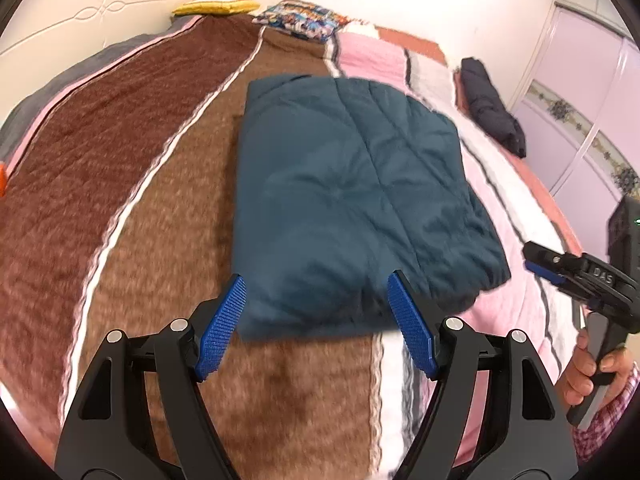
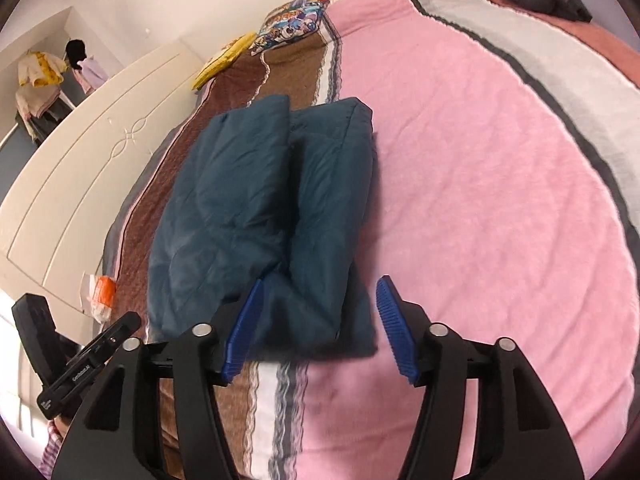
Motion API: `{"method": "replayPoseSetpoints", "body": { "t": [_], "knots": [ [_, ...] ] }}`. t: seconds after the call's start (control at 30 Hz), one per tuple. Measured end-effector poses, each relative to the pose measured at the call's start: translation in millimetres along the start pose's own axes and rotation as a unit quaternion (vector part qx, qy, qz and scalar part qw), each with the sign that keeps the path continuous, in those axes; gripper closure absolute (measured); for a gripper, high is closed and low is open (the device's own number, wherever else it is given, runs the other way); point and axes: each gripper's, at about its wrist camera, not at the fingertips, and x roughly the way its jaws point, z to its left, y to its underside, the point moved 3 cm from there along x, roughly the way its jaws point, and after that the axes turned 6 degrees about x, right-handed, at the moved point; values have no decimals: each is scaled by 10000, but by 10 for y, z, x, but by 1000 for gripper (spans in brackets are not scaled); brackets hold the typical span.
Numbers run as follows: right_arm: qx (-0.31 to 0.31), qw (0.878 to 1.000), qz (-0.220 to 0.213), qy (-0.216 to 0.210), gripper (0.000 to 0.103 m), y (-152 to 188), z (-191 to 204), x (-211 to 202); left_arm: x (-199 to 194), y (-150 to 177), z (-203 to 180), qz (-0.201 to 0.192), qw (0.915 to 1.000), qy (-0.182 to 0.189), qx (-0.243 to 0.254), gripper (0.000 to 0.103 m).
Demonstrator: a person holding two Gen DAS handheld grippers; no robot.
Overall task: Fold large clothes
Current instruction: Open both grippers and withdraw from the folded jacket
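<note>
A dark teal padded garment (image 1: 344,200) lies folded into a thick rectangular bundle on the striped bed cover (image 1: 120,184). It also shows in the right wrist view (image 2: 260,216), folded double with a crease down its middle. My left gripper (image 1: 318,312) is open and empty, just above the bundle's near edge. My right gripper (image 2: 318,312) is open and empty, over the bundle's near right corner. The right gripper also shows at the right edge of the left wrist view (image 1: 548,264), held by a hand.
A black folded garment (image 1: 492,104) lies at the bed's far right edge. A patterned pillow (image 1: 300,20) and a yellow pillow (image 1: 216,6) lie at the far end. A white headboard (image 2: 80,168) runs along the left. An orange and white bag (image 2: 100,292) lies by it.
</note>
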Motion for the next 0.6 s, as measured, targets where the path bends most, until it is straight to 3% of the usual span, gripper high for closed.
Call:
{"method": "replayPoseSetpoints", "body": {
  "t": [0.6],
  "knots": [
    [-592, 9940, 532, 754, 41, 876, 430, 61, -331, 524, -225, 455, 9983, -357, -85, 30]
  ]
}}
